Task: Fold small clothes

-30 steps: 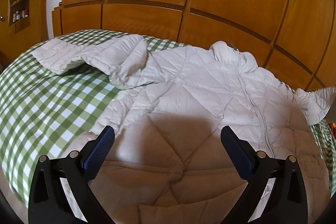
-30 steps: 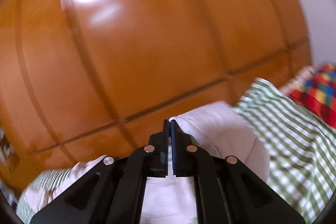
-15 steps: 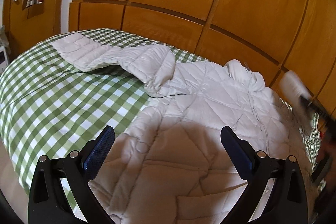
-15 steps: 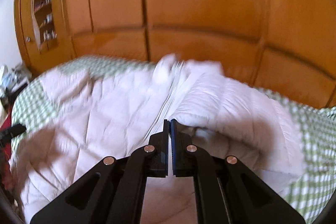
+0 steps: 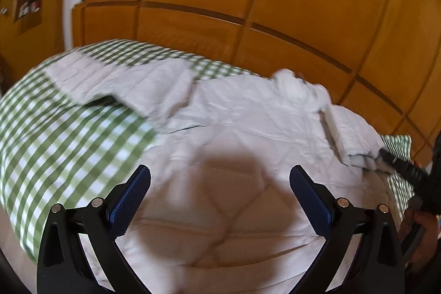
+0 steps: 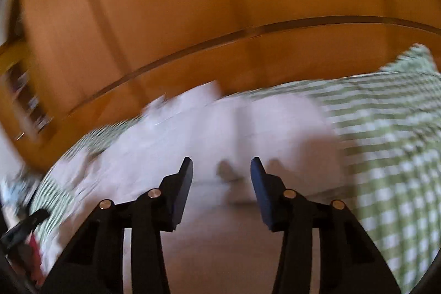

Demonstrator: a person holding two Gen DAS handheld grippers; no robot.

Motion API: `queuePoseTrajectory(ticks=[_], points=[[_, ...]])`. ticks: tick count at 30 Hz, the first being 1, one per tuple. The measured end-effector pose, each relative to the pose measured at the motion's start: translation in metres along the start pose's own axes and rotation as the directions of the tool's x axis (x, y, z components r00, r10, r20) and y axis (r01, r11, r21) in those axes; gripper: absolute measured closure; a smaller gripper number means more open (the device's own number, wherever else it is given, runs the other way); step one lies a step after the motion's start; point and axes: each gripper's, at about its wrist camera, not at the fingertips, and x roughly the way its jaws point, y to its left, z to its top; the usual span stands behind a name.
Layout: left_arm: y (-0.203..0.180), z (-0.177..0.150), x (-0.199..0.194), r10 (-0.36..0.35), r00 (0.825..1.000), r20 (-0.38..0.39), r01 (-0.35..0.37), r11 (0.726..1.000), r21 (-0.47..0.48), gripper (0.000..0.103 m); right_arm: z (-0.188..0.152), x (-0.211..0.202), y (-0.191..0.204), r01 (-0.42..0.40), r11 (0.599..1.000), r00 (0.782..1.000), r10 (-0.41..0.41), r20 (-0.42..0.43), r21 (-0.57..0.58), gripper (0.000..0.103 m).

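Half a second ago the right gripper (image 6: 222, 170) was closed on the sleeve; now its fingers stand apart, empty. The white quilted jacket (image 5: 248, 128) lies on the checked bedcover (image 5: 69, 128). The left gripper (image 5: 220, 183) hovers wide apart. Only the left view shows a hand (image 5: 421, 228).

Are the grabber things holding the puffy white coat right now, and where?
No. The left gripper and right gripper are both open and empty above the white jacket.

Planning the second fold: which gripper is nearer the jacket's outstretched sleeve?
Left. The left gripper hovers beside the outstretched sleeve; the right gripper is over the opposite side.
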Motion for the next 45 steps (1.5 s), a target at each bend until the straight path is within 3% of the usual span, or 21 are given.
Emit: queuePoseTrajectory(ticks=[3, 7, 11, 15, 19, 21, 23, 26, 28, 30, 34, 36, 40, 41, 42, 43, 45], points=[[-0.038, 0.007, 0.016, -0.027, 0.999, -0.044, 0.031, 0.995, 0.098, 0.003, 0.002, 0.009, -0.029, 0.145, 0.989, 0.989, -0.145, 0.004, 0.021, 0.070], [-0.095, 0.011, 0.042, -0.078, 0.989, -0.122, 0.106, 0.964, 0.245, 0.003, -0.017, 0.036, -0.050, 0.159, 0.983, 0.984, -0.151, -0.094, 0.089, 0.070], [-0.149, 0.009, 0.068, -0.138, 0.974, -0.180, 0.196, 0.912, 0.361, 0.003, -0.024, 0.039, -0.046, 0.153, 0.985, 0.986, -0.147, -0.074, 0.078, 0.065], [-0.187, 0.005, 0.094, -0.116, 0.977, -0.180, 0.187, 0.873, 0.452, 0.003, -0.031, 0.038, -0.054, 0.130, 0.984, 0.990, -0.121, -0.074, 0.121, 0.061], [-0.215, -0.001, 0.122, -0.049, 0.988, -0.148, 0.124, 0.823, 0.554, 0.003, -0.031, 0.034, -0.066, 0.107, 0.979, 0.993, -0.096, -0.070, 0.171, 0.060], [-0.222, 0.001, 0.133, -0.028, 0.993, -0.114, 0.089, 0.815, 0.572, 0.008, -0.029, 0.033, -0.065, 0.111, 0.979, 0.992, -0.101, -0.070, 0.168, 0.060], [-0.220, 0.008, 0.138, -0.037, 0.996, -0.085, 0.078, 0.835, 0.544, 0.021, -0.029, 0.033, -0.064, 0.115, 0.980, 0.992, -0.105, -0.068, 0.164, 0.060], [-0.197, 0.024, 0.142, -0.063, 0.995, -0.079, 0.090, 0.904, 0.417, 0.045, -0.030, 0.032, -0.065, 0.117, 0.979, 0.992, -0.108, -0.063, 0.168, 0.058], [-0.163, 0.036, 0.141, -0.049, 0.997, -0.061, 0.064, 0.960, 0.272, 0.047, -0.031, 0.032, -0.066, 0.117, 0.978, 0.992, -0.108, -0.060, 0.170, 0.057], [-0.135, 0.038, 0.142, -0.048, 0.996, -0.076, 0.059, 0.986, 0.153, 0.047, -0.031, 0.031, -0.066, 0.120, 0.978, 0.992, -0.112, -0.059, 0.168, 0.057], [-0.103, 0.030, 0.149, -0.186, 0.972, -0.144, 0.194, 0.980, 0.040, 0.044, -0.031, 0.029, -0.063, 0.130, 0.979, 0.991, -0.124, -0.046, 0.157, 0.055], [-0.096, 0.029, 0.156, -0.254, 0.953, -0.164, 0.255, 0.967, -0.018, 0.029, -0.031, 0.024, -0.062, 0.132, 0.980, 0.991, -0.130, -0.022, 0.151, 0.055], [-0.088, 0.035, 0.165, -0.315, 0.938, -0.146, 0.302, 0.948, -0.102, 0.032, -0.032, 0.017, -0.059, 0.130, 0.981, 0.991, -0.133, 0.017, 0.143, 0.059], [-0.086, 0.038, 0.166, -0.323, 0.936, -0.141, 0.309, 0.944, -0.114, 0.053, -0.032, 0.016, -0.058, 0.128, 0.982, 0.991, -0.133, 0.023, 0.139, 0.062], [-0.086, 0.039, 0.166, -0.314, 0.938, -0.148, 0.301, 0.948, -0.106, 0.086, -0.032, 0.015, -0.056, 0.126, 0.983, 0.991, -0.131, 0.031, 0.134, 0.067], [-0.087, 0.039, 0.166, -0.286, 0.945, -0.159, 0.276, 0.958, -0.085, 0.096, -0.032, 0.013, -0.055, 0.117, 0.985, 0.991, -0.124, 0.045, 0.127, 0.068], [-0.087, 0.041, 0.156, -0.283, 0.949, -0.136, 0.275, 0.958, -0.080, 0.096, -0.031, 0.008, -0.053, 0.099, 0.988, 0.992, -0.107, 0.070, 0.114, 0.069]])
